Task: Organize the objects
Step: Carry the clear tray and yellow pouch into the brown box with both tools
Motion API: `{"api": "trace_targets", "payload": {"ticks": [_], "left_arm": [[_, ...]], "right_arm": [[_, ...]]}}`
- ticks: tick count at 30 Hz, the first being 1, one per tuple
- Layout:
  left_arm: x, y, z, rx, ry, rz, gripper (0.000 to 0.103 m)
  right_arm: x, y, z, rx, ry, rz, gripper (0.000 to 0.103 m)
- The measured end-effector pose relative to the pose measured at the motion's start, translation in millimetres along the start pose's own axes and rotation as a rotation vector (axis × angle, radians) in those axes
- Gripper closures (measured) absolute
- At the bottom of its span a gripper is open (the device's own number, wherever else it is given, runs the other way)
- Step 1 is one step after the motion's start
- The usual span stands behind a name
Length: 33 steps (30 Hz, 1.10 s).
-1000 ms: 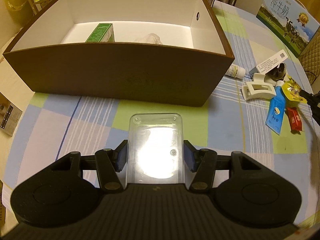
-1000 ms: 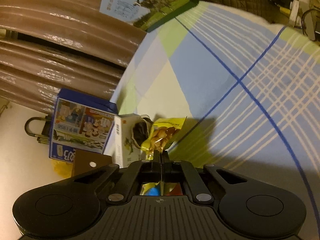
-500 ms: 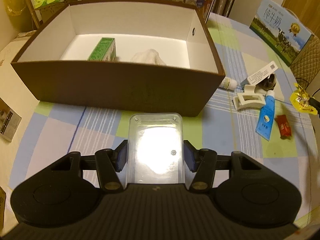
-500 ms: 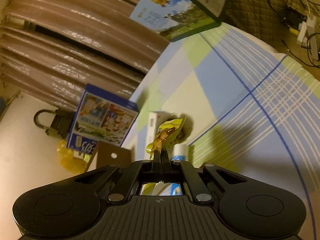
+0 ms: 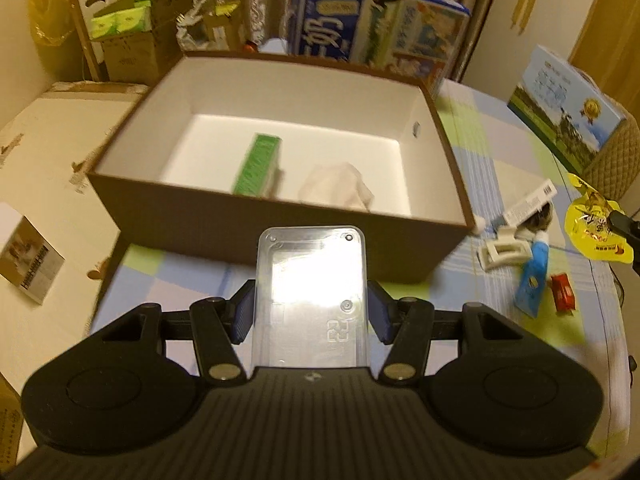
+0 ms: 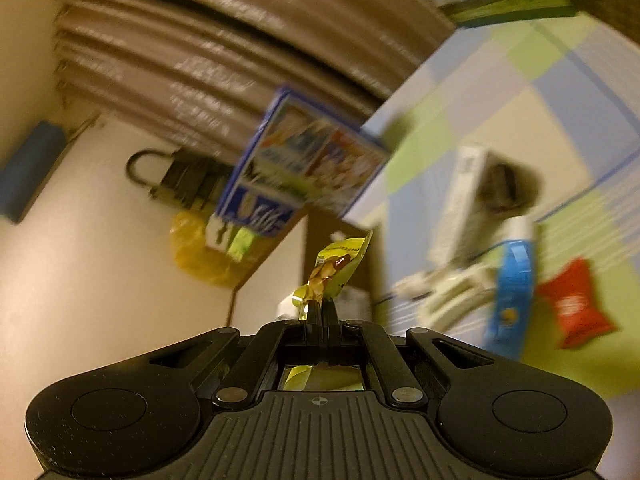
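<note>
Left claw [image 5: 311, 312] was clamped on a clear case [image 5: 311, 292], one pad against each long side, and held it above the checked desk [image 5: 472, 148], just in front of the brown box [image 5: 256, 220]. The box stood open, white inside. A green carton [image 5: 258, 166] and a crumpled white wad [image 5: 340, 186] lay on its floor, close together.

Right claw [image 6: 319, 312] was closed on the crimped edge of a yellow packet [image 6: 336, 270], which hung clear of the desk. In the left view the same packet appeared at the far right, off to the box's right side.

On the desk to the right of the box lay a white clip [image 5: 502, 250], a blue tube [image 5: 530, 284] and a red sachet [image 5: 563, 298], grouped near one another. The right view was motion-blurred; finer detail there could not be read.
</note>
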State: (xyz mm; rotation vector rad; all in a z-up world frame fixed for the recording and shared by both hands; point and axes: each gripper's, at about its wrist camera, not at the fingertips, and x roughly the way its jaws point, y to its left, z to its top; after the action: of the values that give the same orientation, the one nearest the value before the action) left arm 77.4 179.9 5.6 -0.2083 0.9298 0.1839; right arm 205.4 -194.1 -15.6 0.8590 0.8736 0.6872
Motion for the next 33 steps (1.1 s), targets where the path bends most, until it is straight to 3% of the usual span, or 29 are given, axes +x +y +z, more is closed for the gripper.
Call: {"api": "trace_targets", "payload": {"ticks": [10, 18, 22, 33], "left_arm": [[-8.1, 45.9, 46.0, 0.040, -0.070, 0.040, 0.051], [12.9, 78.8, 87.3, 0.074, -0.080, 0.054, 0.051], [33.7, 89.2, 104.5, 0.089, -0.056, 0.057, 0.051], [89.2, 103.1, 124.3, 0.125, 0.031, 0.054, 0.051]], "right_arm": [[78.5, 59.8, -7.7, -0.093, 0.092, 0.057, 0.103], [135.6, 84.2, -5.5, -0.140, 0.128, 0.015, 0.103], [163.7, 90.4, -1.3, -0.193, 0.142, -0.055, 0.103], [240.2, 104.6, -8.7, -0.474, 0.237, -0.369, 0.103]]}}
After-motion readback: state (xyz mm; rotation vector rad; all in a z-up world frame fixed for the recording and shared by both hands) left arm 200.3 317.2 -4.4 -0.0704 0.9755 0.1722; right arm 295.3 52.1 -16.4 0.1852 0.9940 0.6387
